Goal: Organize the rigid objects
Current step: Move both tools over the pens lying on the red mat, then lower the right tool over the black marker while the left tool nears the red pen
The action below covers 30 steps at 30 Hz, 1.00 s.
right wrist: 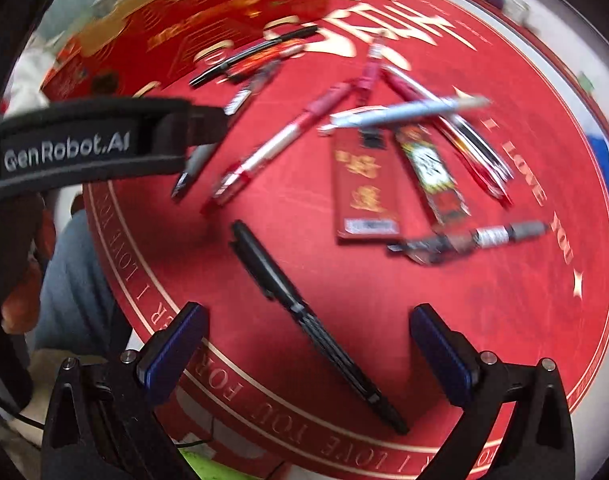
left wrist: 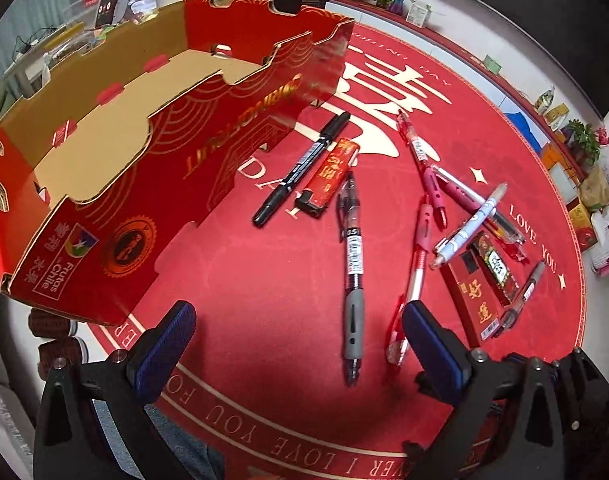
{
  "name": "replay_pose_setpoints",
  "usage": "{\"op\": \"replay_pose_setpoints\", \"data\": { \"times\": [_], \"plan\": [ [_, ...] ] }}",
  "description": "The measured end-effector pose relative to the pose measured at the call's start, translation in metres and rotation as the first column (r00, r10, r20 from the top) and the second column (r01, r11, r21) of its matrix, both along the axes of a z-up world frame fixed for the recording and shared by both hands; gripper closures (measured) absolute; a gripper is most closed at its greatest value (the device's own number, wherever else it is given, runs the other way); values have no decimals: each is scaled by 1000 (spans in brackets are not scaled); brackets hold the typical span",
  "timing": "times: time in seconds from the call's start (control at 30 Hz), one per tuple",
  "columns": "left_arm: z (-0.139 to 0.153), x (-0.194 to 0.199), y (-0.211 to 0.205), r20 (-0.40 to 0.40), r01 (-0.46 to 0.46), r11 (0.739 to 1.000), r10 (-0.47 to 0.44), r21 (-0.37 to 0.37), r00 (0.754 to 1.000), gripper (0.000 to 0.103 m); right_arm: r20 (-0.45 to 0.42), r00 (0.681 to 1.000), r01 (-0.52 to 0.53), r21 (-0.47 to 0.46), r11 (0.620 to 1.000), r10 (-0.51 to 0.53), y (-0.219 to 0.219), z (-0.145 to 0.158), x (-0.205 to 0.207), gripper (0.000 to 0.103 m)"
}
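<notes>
A red cardboard fruit box (left wrist: 152, 184) stands open-topped on the left of a round red mat (left wrist: 272, 264). Several pens lie scattered on the mat: a black marker (left wrist: 300, 168), a red lighter (left wrist: 330, 178), a black-and-grey gel pen (left wrist: 352, 272) and a red pen (left wrist: 414, 280). My left gripper (left wrist: 300, 320) hovers open just before the gel pen's grey grip. In the blurred right wrist view, my right gripper (right wrist: 308, 316) is open over a black pen (right wrist: 304, 320) that lies diagonally between its fingers. A flat red packet (right wrist: 364, 184) and a light blue pen (right wrist: 404, 114) lie beyond.
The left gripper's strap (right wrist: 84, 148) crosses the left of the right wrist view. A person's jeans-clad leg (right wrist: 76, 292) is at the mat's near edge. Potted plants (left wrist: 584, 140) and small boxes (left wrist: 596, 196) line the floor beyond the mat's right rim.
</notes>
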State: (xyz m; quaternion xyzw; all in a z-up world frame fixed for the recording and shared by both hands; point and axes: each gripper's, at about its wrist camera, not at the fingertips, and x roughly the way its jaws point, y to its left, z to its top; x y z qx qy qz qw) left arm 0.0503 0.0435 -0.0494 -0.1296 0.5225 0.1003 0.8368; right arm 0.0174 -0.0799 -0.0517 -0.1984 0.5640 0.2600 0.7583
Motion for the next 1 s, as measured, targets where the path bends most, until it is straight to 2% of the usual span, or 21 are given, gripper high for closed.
{"op": "replay_pose_setpoints", "data": {
  "times": [0.13, 0.3, 0.37, 0.47, 0.53, 0.6, 0.77, 0.87, 0.97, 1.0],
  "plan": [
    [0, 0, -1, -3, -1, 1000, 1, -1, 1000, 0, 11, 1000, -10, -17, 1000, 10, 3, 0, -8, 0],
    [-2, 11, -19, -2, 42, 999, -42, 1, 999, 0, 18, 992, 123, -15, 992, -123, -32, 3, 6, 0],
    [-2, 18, -29, 2, 66, 998, -66, 1, 998, 0, 25, 978, 207, -17, 978, -207, -54, 5, 17, 0],
    [-4, 29, -43, 3, 102, 995, -102, -12, 995, 0, 31, 936, 351, -28, 936, -351, -91, 8, 33, 0],
    [-6, 35, -48, -3, 114, 993, -114, -32, 993, 0, 13, 920, 391, -23, 920, -391, -104, 10, 35, 0],
    [-11, 39, -48, -16, 110, 993, -111, -46, 994, 0, -29, 917, 398, 17, 917, -397, -110, 11, 34, 0],
    [-12, 36, -31, -9, 82, 996, -83, -31, 997, 0, 3, 922, 388, -4, 922, -388, -117, 12, 34, 0],
    [-14, 35, -17, -10, 58, 997, -58, -46, 998, 0, 14, 922, 388, -2, 922, -388, -114, 14, 22, 0],
    [-15, 36, -17, -15, 67, 998, -67, -4, 998, 0, 22, 919, 395, 2, 919, -395, -108, 15, 14, 0],
    [-16, 36, -18, -4, 72, 997, -72, 5, 997, 0, 20, 919, 393, 2, 919, -393, -113, 13, 29, 0]
  ]
}}
